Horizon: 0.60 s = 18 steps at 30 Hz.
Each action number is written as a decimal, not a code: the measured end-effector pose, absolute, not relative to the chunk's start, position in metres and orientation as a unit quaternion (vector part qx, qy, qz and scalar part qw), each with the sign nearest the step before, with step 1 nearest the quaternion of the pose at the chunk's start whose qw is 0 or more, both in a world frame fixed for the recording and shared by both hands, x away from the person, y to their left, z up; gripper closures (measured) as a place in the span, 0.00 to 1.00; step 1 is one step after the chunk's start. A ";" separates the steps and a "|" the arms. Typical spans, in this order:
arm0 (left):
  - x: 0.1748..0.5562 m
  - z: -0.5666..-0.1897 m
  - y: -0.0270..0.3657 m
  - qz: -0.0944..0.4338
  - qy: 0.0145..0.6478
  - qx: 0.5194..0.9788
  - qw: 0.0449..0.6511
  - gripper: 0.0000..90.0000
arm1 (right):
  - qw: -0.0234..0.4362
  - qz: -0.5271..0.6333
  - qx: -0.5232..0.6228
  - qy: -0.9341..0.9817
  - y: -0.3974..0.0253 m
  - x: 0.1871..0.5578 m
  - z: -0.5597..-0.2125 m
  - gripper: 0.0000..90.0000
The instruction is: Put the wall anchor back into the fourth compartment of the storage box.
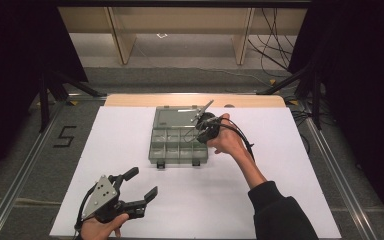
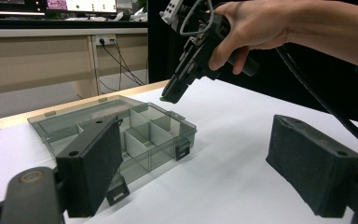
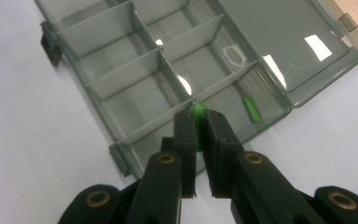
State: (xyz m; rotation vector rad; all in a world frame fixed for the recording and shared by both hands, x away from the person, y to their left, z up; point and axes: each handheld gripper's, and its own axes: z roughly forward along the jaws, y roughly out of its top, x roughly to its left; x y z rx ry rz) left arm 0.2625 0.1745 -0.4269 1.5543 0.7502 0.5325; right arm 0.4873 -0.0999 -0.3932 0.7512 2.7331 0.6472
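Sorting looks partly done: one small green piece (image 3: 251, 109) already lies in a compartment at the near end of the clear organiser box (image 3: 135, 70), next to the hinge of its open lid (image 3: 303, 51), and a second green piece (image 3: 197, 113) is pinched between the closed jaws of the right tool (image 3: 196, 116), hovering just above a divider of the same box. My guess is that this piece still has to be lowered and let go into a compartment; the other compartments look empty, as far as I can tell.

From the high view, the right hand (image 1: 228, 140) reaches forward over the box's right side, wrist bent so the right tool tips steeply down at it. The left tool (image 1: 140, 185) sits well back near the front edge of the white bench (image 1: 280, 175), jaws spread wide with nothing between them, pointing toward the box but well apart from it. The left hand (image 1: 102, 227) holds it low over the bench.
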 end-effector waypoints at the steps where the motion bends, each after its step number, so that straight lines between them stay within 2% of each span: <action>1: 0.262 -0.427 0.175 0.231 0.326 0.675 0.619 0.19 | 0.116 0.220 0.258 0.934 -0.100 0.489 -0.394 0.94; 18: 0.262 -0.427 0.175 0.232 0.326 0.675 0.620 0.19 | 0.128 0.204 0.293 0.925 -0.096 0.522 -0.414 0.93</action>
